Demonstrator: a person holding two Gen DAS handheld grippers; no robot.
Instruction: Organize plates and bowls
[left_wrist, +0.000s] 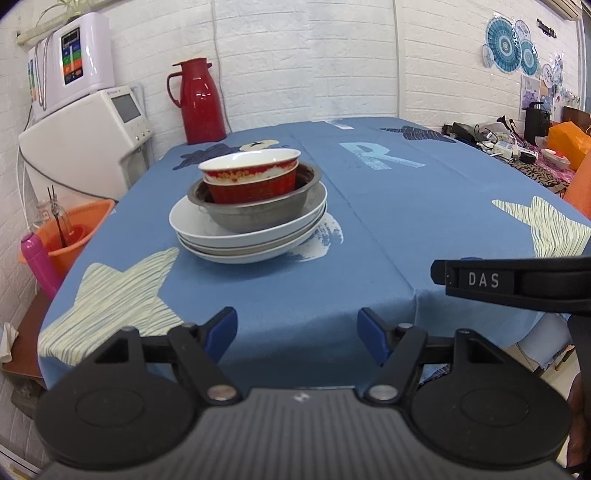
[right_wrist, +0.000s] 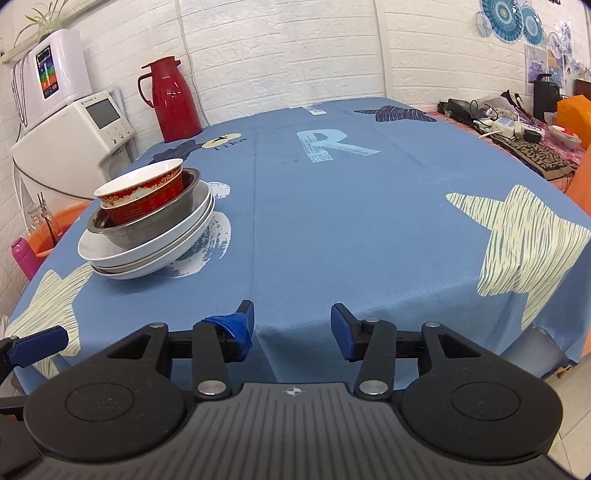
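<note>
A large pale "R" (left_wrist: 376, 157) was printed on the blue tablecloth (left_wrist: 369, 240), far of the middle; the right view showed the same letter. Left of it, by a cream oval (right_wrist: 221, 141) on the cloth, stood small dark letters that read roughly "like". The white letters "DAS" (left_wrist: 484, 280) stood on a black gripper finger at the near right of the left view. A small brand line on the white appliance (right_wrist: 74, 133) at far left was too small to read.

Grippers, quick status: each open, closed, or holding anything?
Left gripper: open, holding nothing, at the near table edge.
Right gripper: open, holding nothing, clear of the dish stack.
</note>
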